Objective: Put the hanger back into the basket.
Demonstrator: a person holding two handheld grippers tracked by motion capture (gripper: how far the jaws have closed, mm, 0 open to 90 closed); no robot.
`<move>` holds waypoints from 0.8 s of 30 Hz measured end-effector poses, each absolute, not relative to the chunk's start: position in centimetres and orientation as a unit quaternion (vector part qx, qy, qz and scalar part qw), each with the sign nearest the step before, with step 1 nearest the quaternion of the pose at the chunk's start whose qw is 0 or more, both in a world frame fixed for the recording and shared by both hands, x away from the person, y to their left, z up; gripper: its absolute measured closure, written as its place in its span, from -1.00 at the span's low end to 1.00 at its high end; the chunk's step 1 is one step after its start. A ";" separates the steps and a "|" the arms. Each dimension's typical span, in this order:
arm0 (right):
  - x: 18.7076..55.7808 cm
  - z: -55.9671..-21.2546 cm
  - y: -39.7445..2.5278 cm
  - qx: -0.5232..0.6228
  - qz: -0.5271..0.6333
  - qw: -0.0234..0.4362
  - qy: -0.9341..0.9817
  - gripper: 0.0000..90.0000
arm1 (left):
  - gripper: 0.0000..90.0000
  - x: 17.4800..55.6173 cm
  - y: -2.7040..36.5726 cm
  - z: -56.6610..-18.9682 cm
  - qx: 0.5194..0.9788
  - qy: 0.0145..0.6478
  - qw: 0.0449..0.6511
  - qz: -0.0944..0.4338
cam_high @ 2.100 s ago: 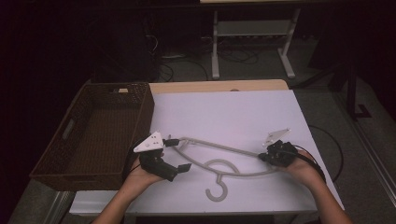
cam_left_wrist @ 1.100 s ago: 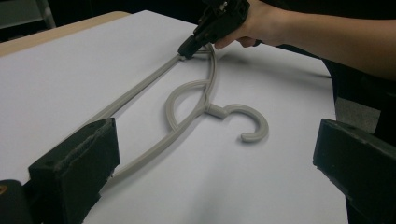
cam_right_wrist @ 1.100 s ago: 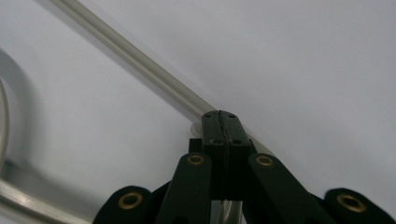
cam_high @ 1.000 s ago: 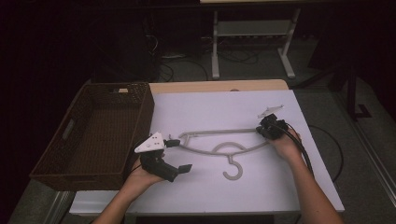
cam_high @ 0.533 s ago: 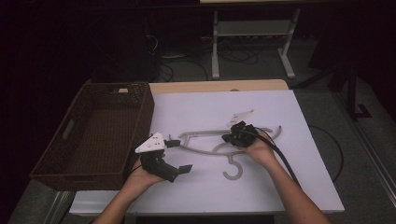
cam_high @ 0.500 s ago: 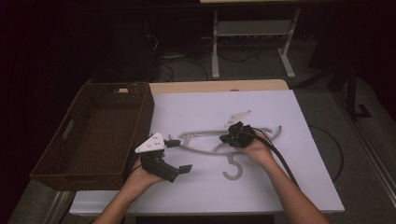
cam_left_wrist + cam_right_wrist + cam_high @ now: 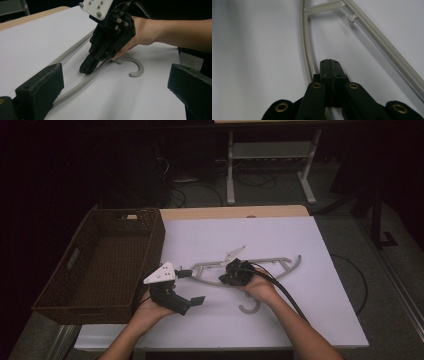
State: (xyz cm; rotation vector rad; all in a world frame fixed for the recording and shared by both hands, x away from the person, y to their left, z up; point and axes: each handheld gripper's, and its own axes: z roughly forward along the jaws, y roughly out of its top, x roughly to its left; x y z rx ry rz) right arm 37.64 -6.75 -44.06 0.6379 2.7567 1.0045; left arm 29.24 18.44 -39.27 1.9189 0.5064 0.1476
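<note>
Centrally, grey hanger (image 7: 260, 266) being kept flat on white table (image 7: 320, 310). Right gripper (image 7: 331, 65) being pressed down beside curved arm, jaws together, nothing clamped. Left gripper (image 7: 192, 285) being held wide apart astride hanger's end.

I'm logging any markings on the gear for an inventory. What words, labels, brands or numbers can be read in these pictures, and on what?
None can be read: the grey hanger, the wicker basket, the white table, the left hand-held gripper and the right hand-held gripper show no legible text.
</note>
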 end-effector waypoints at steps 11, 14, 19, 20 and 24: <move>34.8 -44.1 -6.4 0.156 0.338 0.031 0.928 0.99 | -0.99 29.2 18.6 -39.2 0.808 0.215 0.545 0.063; 33.8 -44.0 -6.3 0.138 0.337 0.017 0.931 0.99 | -0.99 29.2 18.6 -39.2 0.808 0.214 0.545 0.064; 32.9 -43.9 -6.5 0.131 0.349 0.013 0.928 0.99 | -0.99 29.2 18.4 -39.2 0.809 0.212 0.545 0.064; 32.9 -43.7 -6.7 0.137 0.355 0.017 0.925 0.99 | -0.99 29.2 18.4 -39.2 0.809 0.213 0.544 0.064; 32.8 -42.3 -8.3 0.181 0.387 0.034 0.904 0.77 | -0.99 29.3 18.3 -39.3 0.813 0.210 0.540 0.063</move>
